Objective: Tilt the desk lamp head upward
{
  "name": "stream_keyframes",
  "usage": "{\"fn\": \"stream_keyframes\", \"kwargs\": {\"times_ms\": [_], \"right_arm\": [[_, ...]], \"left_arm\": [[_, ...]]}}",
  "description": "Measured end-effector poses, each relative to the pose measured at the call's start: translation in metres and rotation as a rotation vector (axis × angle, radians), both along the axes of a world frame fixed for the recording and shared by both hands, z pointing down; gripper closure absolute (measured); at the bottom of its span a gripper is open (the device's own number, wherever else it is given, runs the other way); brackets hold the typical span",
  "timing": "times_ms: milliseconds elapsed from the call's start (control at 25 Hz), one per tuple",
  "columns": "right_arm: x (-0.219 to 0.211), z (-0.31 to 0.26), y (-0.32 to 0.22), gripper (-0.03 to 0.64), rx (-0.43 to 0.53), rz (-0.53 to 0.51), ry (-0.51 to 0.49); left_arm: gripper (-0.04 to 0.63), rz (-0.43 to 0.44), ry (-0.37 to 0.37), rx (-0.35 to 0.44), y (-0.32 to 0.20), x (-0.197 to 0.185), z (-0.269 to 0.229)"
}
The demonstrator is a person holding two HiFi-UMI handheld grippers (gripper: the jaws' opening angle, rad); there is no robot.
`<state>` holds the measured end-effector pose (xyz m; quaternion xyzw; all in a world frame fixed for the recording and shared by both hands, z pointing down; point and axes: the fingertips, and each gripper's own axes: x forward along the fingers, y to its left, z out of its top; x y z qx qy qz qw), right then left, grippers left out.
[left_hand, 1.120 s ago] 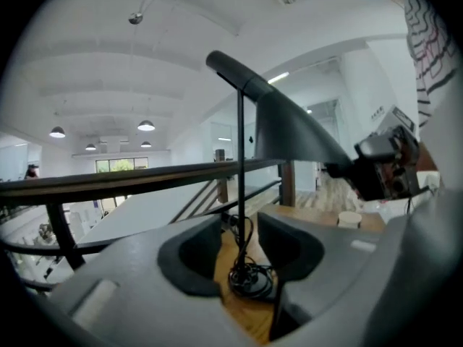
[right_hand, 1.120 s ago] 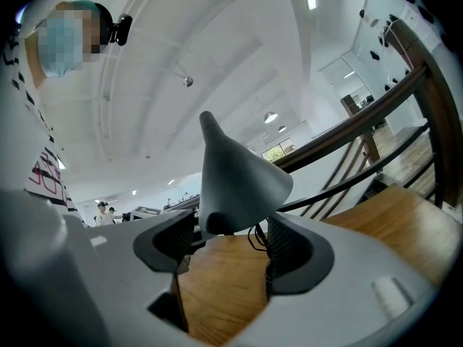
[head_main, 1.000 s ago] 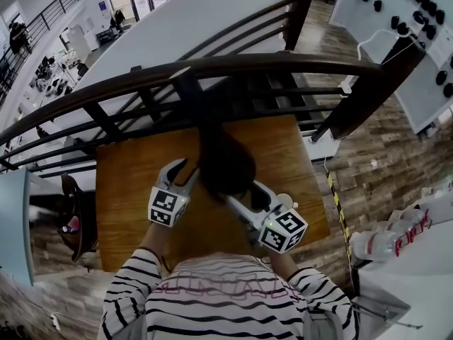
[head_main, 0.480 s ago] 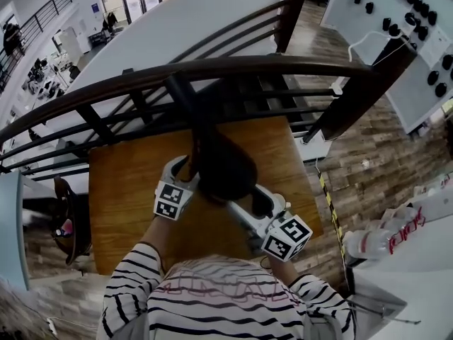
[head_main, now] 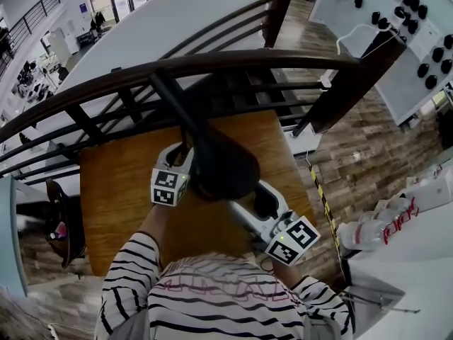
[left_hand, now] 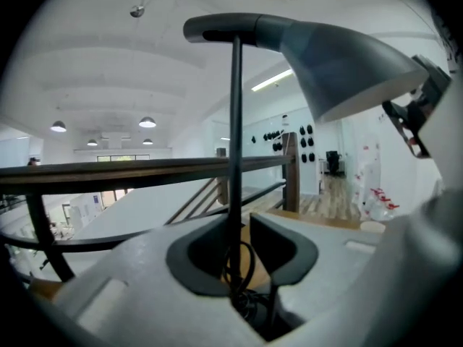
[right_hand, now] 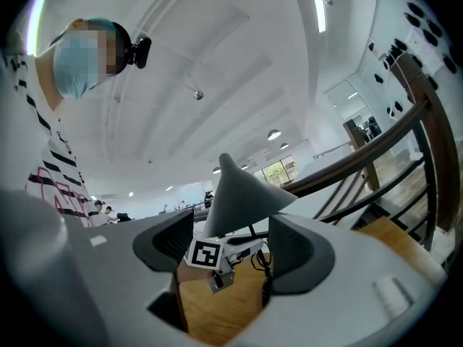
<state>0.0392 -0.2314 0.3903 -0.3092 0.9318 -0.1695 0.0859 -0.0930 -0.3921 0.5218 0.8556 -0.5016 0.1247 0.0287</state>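
Head view shows the desk lamp head (head_main: 223, 163) above the middle of the wooden surface (head_main: 113, 190), toward its far edge. Left gripper (head_main: 185, 152) is at the head's left. Its fingers (left_hand: 195, 259) have just been closing, and the lamp stem (left_hand: 235, 121) stands between them, close to one finger and clear of the other. Right gripper (head_main: 248, 200) sits at the head's near-right side. Its fingers (right_hand: 296, 255) are apart with nothing between them, and the shade lies beyond the tips.

Lamp (head_main: 225, 167) on table (head_main: 113, 190), railing (head_main: 212, 66) behind, left gripper (head_main: 181, 156) left of lamp, right gripper (head_main: 248, 202) right
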Motion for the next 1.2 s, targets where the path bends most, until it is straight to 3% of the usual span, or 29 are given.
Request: {"fn": "stream_keyframes", "kwargs": {"times_ms": [80, 280, 1200], "right_arm": [[0.002, -0.006, 0.002, 0.305, 0.015, 0.005, 0.004], [0.008, -0.02, 0.008, 0.305, 0.051, 0.014, 0.019], [0.012, -0.105, 0.03, 0.296, 0.268, 0.04, 0.115]], "left_arm": [[0.535, -0.009, -0.014, 0.007, -0.002, -0.003, 0.002], [0.548, -0.017, -0.038, 0.003, -0.005, -0.002, 0.004], [0.55, 0.0, 0.02, -0.02, 0.006, -0.006, 0.004]]}}
